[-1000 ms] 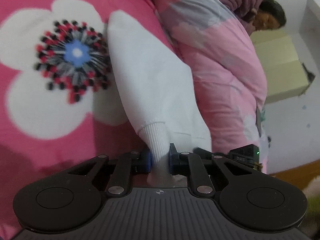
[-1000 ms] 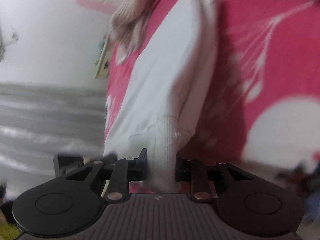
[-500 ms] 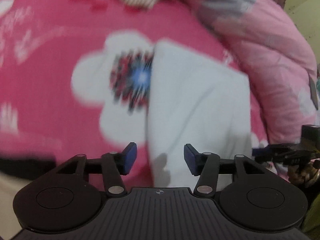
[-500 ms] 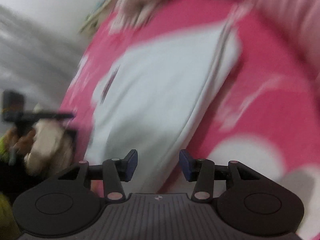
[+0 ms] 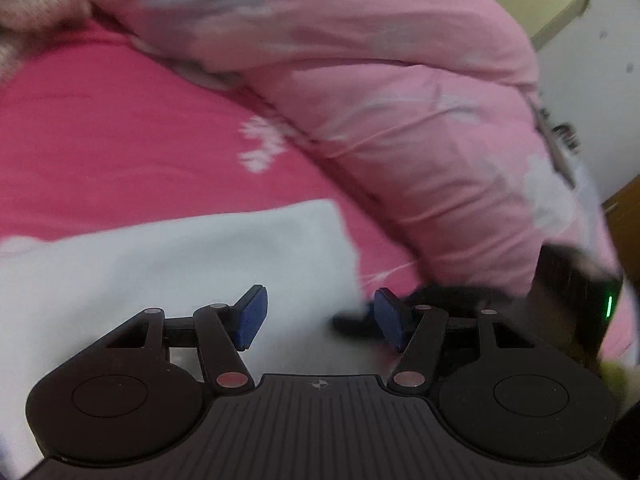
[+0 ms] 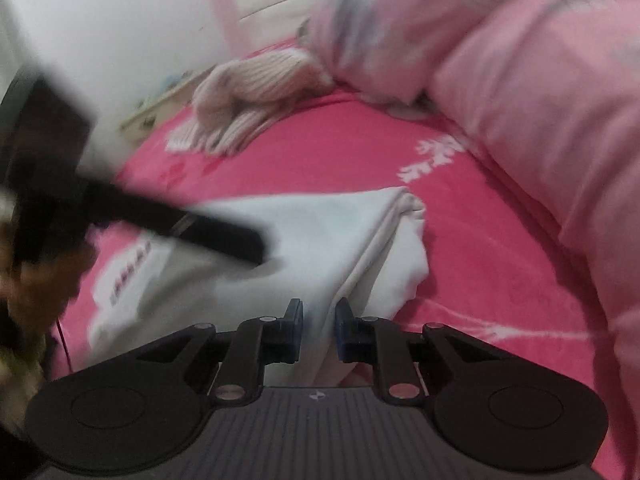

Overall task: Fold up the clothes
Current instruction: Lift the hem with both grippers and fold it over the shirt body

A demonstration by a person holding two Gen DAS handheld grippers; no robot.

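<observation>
White garment — right gripper just closed on its folded edge.

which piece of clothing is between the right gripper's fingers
The white garment, folded in front on the pink bedsheet; the beige knit sweater lies crumpled far behind.

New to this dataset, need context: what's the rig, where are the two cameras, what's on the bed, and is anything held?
There is no robot here. A person holds a two-finger gripper in each hand and is folding clothes. Each picture comes from a fisheye camera on one gripper, looking along its fingers. The black body at the bottom of each picture is the gripper itself.

Left view: the left gripper is open above a white garment. Its jaws have just been opening and grip nothing.

Right view: the right gripper has just been closing its jaws on a folded edge of that garment.

The garment lies on a pink bedsheet. A pale pink quilt is bunched alongside, and a knitted garment lies further back.
</observation>
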